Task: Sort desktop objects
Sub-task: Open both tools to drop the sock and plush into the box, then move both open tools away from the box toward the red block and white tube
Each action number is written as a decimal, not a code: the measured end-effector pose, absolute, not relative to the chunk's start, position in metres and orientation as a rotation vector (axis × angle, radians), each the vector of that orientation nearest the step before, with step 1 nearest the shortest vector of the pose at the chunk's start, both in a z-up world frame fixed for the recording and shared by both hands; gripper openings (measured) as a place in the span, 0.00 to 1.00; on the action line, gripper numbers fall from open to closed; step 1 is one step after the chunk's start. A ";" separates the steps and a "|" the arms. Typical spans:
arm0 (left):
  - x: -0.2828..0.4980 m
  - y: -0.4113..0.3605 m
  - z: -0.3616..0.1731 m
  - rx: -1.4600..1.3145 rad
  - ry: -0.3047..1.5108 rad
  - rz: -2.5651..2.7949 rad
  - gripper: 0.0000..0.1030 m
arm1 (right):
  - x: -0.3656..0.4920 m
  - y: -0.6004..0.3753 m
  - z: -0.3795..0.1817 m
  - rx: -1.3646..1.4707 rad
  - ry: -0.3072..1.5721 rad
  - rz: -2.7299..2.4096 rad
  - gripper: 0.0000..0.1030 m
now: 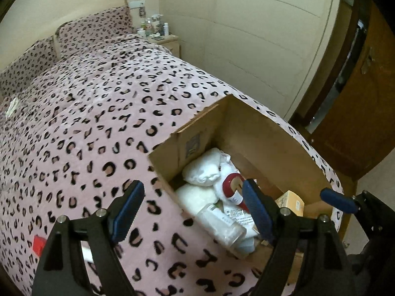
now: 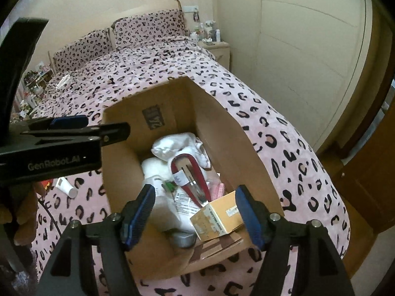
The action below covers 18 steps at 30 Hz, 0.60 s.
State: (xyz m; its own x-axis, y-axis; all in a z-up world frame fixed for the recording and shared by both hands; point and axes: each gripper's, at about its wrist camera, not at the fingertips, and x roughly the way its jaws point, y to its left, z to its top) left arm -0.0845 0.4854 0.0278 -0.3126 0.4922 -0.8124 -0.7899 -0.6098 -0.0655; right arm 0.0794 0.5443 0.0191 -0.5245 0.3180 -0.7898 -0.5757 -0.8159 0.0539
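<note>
An open cardboard box (image 1: 249, 125) (image 2: 222, 133) stands on the leopard-print bed cover. Inside lie white cloth bundles (image 2: 172, 145), a red-and-white packaged item (image 2: 190, 172), a clear bottle (image 1: 222, 224), a small tan carton (image 2: 217, 215) and a grey round tin (image 2: 184, 239). My right gripper (image 2: 195, 214) hangs open over the box's near end, and the tan carton lies below its right finger, untouched. My left gripper (image 1: 192, 209) is open and empty over the box's left wall. It also shows side-on as the left gripper (image 2: 74, 127). A white tube (image 2: 66, 187) lies on the cover left of the box.
The pink bed cover (image 1: 98, 123) fills the left and far side, with pillows (image 2: 148, 27) at the head. A nightstand (image 2: 218, 48) crowded with bottles stands by the wall. A wooden door (image 1: 358, 123) is at right. A red object (image 1: 39, 245) lies near my left finger.
</note>
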 end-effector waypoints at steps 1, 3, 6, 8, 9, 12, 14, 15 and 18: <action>-0.085 0.479 0.031 -1.073 0.433 2.002 0.80 | 0.081 0.541 0.022 -1.112 0.418 2.332 0.67; -0.085 0.462 0.037 -1.078 0.406 2.022 0.80 | 0.083 0.533 0.030 -1.106 0.408 2.349 0.67; -0.083 0.434 0.045 -1.087 0.387 2.060 0.80 | 0.084 0.521 0.038 -1.103 0.393 2.368 0.67; -0.082 0.416 0.047 -1.102 0.375 2.082 0.81 | 0.084 0.511 0.044 -1.101 0.382 2.387 0.67; -0.082 0.406 0.048 -1.106 0.364 2.096 0.81 | 0.084 0.507 0.045 -1.102 0.379 2.394 0.67; -0.079 0.376 0.049 -1.121 0.339 2.138 0.81 | 0.083 0.492 0.049 -1.108 0.368 2.418 0.67; -0.077 0.357 0.048 -1.142 0.315 2.160 0.81 | 0.082 0.483 0.051 -1.116 0.360 2.433 0.67; -0.075 0.346 0.047 -1.154 0.308 2.168 0.81 | 0.082 0.477 0.052 -1.119 0.355 2.441 0.67; -0.069 0.319 0.043 -1.175 0.305 2.203 0.81 | 0.078 0.463 0.053 -1.131 0.344 2.464 0.67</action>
